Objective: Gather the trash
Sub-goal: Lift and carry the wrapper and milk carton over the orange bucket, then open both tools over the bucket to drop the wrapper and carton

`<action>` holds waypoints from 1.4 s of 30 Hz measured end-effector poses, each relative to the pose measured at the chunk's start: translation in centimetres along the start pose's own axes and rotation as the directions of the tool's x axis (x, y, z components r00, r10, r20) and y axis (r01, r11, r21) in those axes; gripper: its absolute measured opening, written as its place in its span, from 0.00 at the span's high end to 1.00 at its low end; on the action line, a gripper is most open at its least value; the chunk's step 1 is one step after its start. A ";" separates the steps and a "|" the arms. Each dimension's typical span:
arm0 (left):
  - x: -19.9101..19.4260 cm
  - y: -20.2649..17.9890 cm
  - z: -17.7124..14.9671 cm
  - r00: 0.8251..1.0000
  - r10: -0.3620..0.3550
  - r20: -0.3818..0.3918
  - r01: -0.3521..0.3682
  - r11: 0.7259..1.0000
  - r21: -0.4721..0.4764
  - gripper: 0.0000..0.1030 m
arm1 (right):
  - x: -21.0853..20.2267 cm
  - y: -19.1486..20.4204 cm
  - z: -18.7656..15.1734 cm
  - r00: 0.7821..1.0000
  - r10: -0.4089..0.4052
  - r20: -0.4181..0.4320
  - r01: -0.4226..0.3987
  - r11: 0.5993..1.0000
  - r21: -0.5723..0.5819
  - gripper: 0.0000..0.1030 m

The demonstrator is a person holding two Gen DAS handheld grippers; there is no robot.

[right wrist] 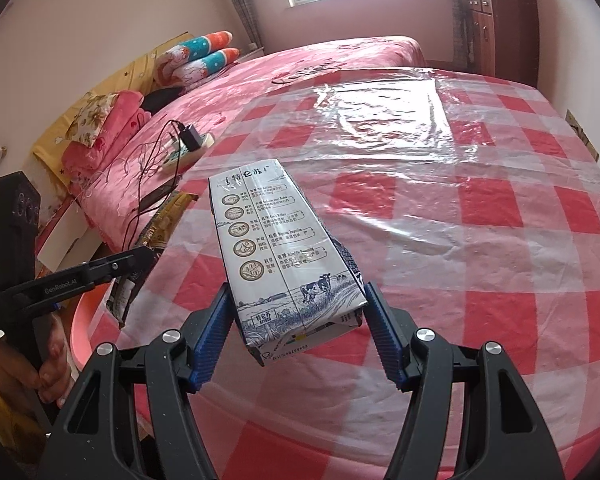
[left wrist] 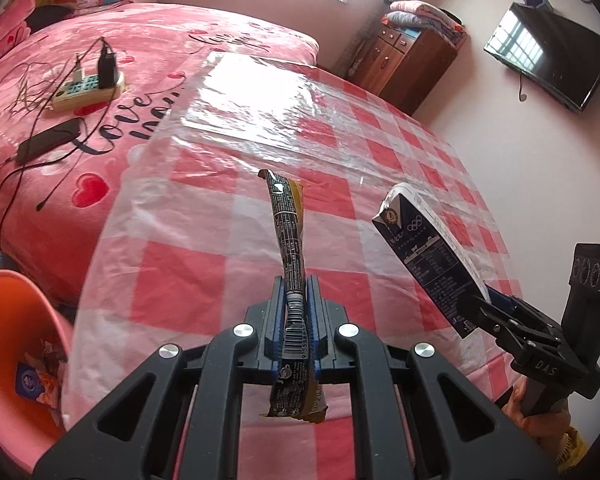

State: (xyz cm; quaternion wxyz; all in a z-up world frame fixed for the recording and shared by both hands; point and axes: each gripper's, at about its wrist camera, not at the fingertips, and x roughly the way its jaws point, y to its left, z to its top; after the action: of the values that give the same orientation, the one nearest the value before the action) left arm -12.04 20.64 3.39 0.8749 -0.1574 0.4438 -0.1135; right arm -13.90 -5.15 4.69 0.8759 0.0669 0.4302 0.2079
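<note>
My left gripper is shut on a long black and gold snack wrapper, which sticks up and forward over the checked table. To its right, my right gripper is shut on a blue and white milk carton, held off the table. In the right wrist view the carton sits flat between the blue pads of my right gripper. The left gripper shows at the left with the wrapper. A hand holds each gripper's handle.
An orange-pink bin with wrappers inside stands by the table's left edge, low in the left wrist view. Behind lies a pink bed with a power strip, phone and cables. A wooden cabinet and wall TV are far right.
</note>
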 end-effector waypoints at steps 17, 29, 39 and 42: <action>-5.9 5.7 -2.0 0.995 0.070 0.067 -0.064 0.994 -0.084 0.88 | 1.8 6.9 0.5 0.994 0.085 -0.065 -0.093 0.988 -0.125 0.37; -9.4 13.1 -5.3 0.983 0.171 0.067 -0.151 0.960 -0.237 0.88 | 5.4 14.9 0.1 0.972 0.154 -0.178 -0.200 0.939 -0.279 0.37; -10.5 19.0 -8.1 0.968 0.249 0.038 -0.219 0.906 -0.361 0.88 | 8.5 22.2 -0.8 0.945 0.182 -0.273 -0.284 0.871 -0.401 0.36; -10.2 20.7 -8.9 0.964 0.264 0.020 -0.235 0.889 -0.394 0.88 | 9.3 24.1 -1.0 0.937 0.191 -0.293 -0.306 0.853 -0.422 0.36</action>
State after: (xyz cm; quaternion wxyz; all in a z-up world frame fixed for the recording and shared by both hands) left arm -24.00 41.65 -1.75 0.8492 -0.2730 0.4418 0.0959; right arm -17.03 20.54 4.47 0.7732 -0.1134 0.4588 0.4229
